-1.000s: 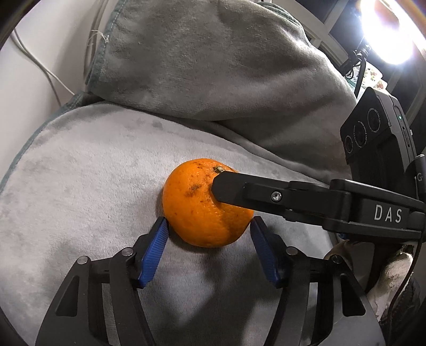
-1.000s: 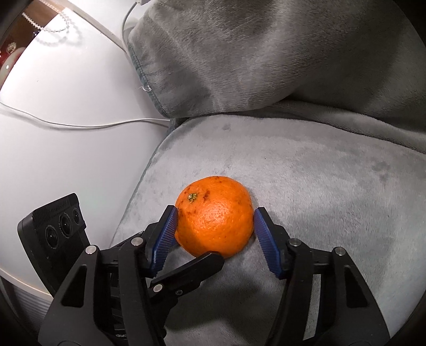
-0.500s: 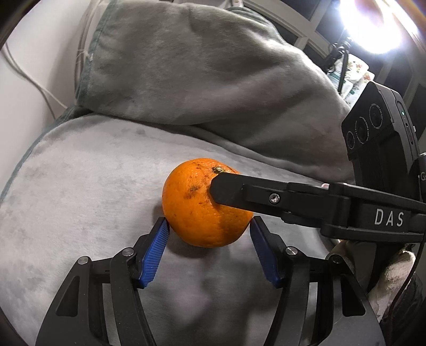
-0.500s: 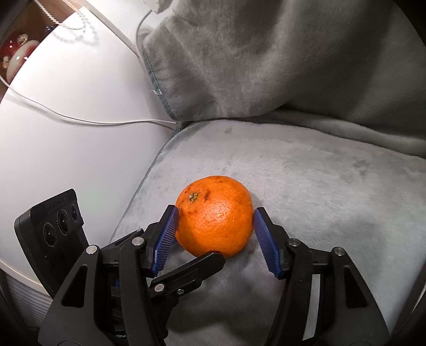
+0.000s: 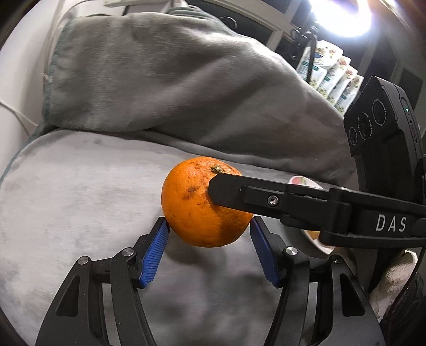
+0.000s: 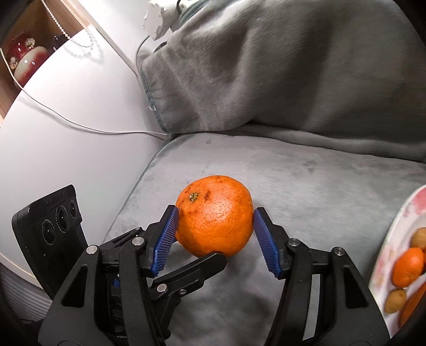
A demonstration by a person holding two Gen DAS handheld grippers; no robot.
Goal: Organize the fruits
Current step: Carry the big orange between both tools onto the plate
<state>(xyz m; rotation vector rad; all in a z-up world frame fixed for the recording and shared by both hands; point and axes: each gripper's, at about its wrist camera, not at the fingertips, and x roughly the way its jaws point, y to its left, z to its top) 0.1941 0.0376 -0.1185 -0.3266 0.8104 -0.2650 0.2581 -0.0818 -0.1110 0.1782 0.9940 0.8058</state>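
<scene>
An orange (image 6: pixel 215 215) is gripped between the blue pads of my right gripper (image 6: pixel 215 226) and held just above a grey plush cushion (image 6: pixel 306 186). It also shows in the left wrist view (image 5: pixel 197 202), with the right gripper's finger (image 5: pixel 239 194) across it. My left gripper (image 5: pixel 209 234) is open around the orange's near side, its pads (image 5: pixel 154 250) close beside it but not squeezing. A white flowered plate (image 6: pixel 394 255) at the right holds more oranges and small brown fruits.
A rumpled grey blanket (image 5: pixel 173 79) lies behind the cushion. A white table (image 6: pixel 66 159) with a white cable (image 6: pixel 80 127) is at the left. A bright lamp (image 5: pixel 343 18) and patterned packets (image 5: pixel 332 77) stand at the back right.
The right gripper has lifted the orange off the cushion and both grippers have drawn back and to the right. The plate of fruit has come into the right wrist view.
</scene>
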